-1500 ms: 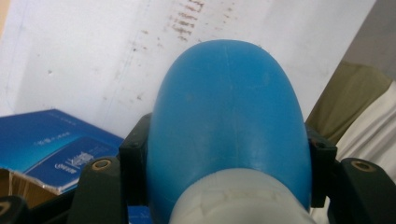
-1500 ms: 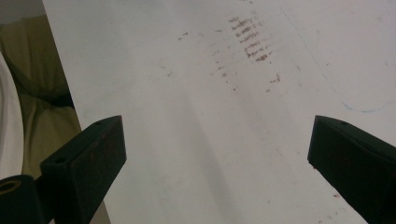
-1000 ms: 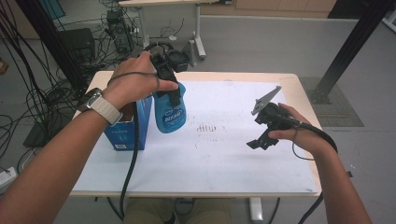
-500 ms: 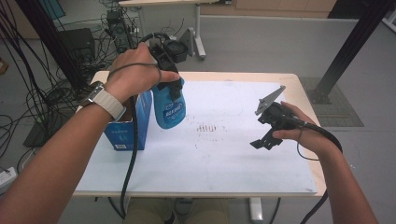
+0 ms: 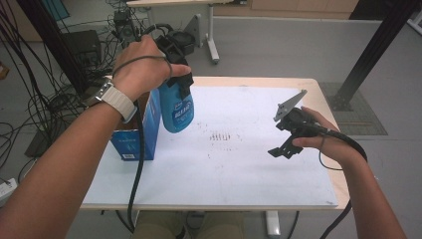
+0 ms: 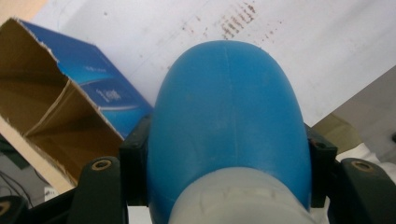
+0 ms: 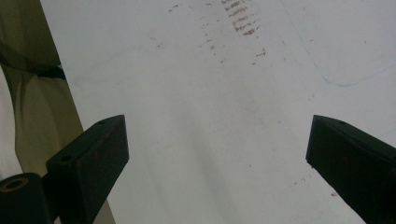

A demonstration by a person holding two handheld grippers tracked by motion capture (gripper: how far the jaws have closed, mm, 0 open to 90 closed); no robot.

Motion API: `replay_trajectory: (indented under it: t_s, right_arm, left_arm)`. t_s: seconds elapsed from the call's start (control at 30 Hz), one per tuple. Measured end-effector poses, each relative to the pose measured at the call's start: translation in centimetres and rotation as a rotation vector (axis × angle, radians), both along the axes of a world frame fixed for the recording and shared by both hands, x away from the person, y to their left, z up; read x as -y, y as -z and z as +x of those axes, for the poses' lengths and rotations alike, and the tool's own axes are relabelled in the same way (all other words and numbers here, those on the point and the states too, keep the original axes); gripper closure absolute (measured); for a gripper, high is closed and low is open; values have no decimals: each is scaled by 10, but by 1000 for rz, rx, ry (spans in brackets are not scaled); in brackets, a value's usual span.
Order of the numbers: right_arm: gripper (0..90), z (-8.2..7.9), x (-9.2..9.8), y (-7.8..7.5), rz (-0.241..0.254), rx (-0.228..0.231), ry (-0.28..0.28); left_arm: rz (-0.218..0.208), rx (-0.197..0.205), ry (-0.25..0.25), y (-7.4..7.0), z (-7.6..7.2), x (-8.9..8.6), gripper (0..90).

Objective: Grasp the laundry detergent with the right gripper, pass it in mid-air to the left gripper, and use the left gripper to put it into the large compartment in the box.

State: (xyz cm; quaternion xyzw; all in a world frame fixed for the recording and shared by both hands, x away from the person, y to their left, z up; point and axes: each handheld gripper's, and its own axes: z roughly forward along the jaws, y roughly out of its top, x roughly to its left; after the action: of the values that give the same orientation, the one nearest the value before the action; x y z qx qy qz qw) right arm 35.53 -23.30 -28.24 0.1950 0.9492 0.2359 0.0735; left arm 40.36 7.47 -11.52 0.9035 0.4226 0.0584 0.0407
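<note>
A blue plastic bottle (image 5: 177, 112) with a white label hangs in the air just right of an open blue carton (image 5: 133, 140) at the table's left. My left gripper (image 5: 175, 83) is shut on the bottle's upper part, its jaws pressing both sides. In the left gripper view the bottle's rounded blue body (image 6: 225, 112) sits between the jaws, with the carton's brown inside (image 6: 51, 112) to the left. My right gripper (image 5: 281, 149) hovers over the table's right half, pointing down-left. Its jaws stand wide apart with nothing between them (image 7: 217, 144).
A white sheet (image 5: 249, 169) covers the wooden table and carries a patch of small brown marks (image 5: 224, 136) in its middle, also seen in the right gripper view (image 7: 242, 22). Cables, black stands and another table's legs lie on the floor behind and to the left.
My left hand has lifted the blue bottle a little higher beside the carton. The right hand and its gripper have stayed where they were.
</note>
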Motion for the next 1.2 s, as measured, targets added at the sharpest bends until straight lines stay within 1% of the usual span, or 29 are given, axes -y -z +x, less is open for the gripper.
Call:
replay_trajectory:
  t_s: [0.13,0.27,0.4,0.47,0.6,0.73,0.83,1.03,1.07,1.13,1.2]
  right_arm:
    - [56,0,1,-1,5,5,3]
    - [56,1,2,0,3,9,2]
    - [57,3,4,2,1,5,2]
    - [56,5,5,2,0,7,2]
    - [56,7,5,0,3,11,-2]
    - [57,9,5,0,10,14,-6]
    - [57,10,6,0,11,15,-7]
    - [56,13,11,-2,18,23,-2]
    - [56,13,11,-2,18,23,-2]
    - [56,13,14,-3,17,26,2]
    - [56,13,15,-4,18,28,3]
  left_arm:
    - [9,-1,-46,-6,3,-2,378]
    - [19,-13,-78,-9,7,-6,378]
    - [13,-19,-135,-12,10,-10,378]
    - [6,-12,-166,-13,12,-11,378]
    - [11,-32,-212,-18,17,-16,378]
    - [8,-42,-260,-21,21,-22,378]
    - [6,-51,-302,-25,24,-28,378]
    - [3,-61,-356,-33,28,-41,377]
    - [-5,-60,-373,-34,28,-43,377]
    - [-7,-67,-387,-37,29,-49,378]
    - [-11,-63,-401,-39,30,-52,378]
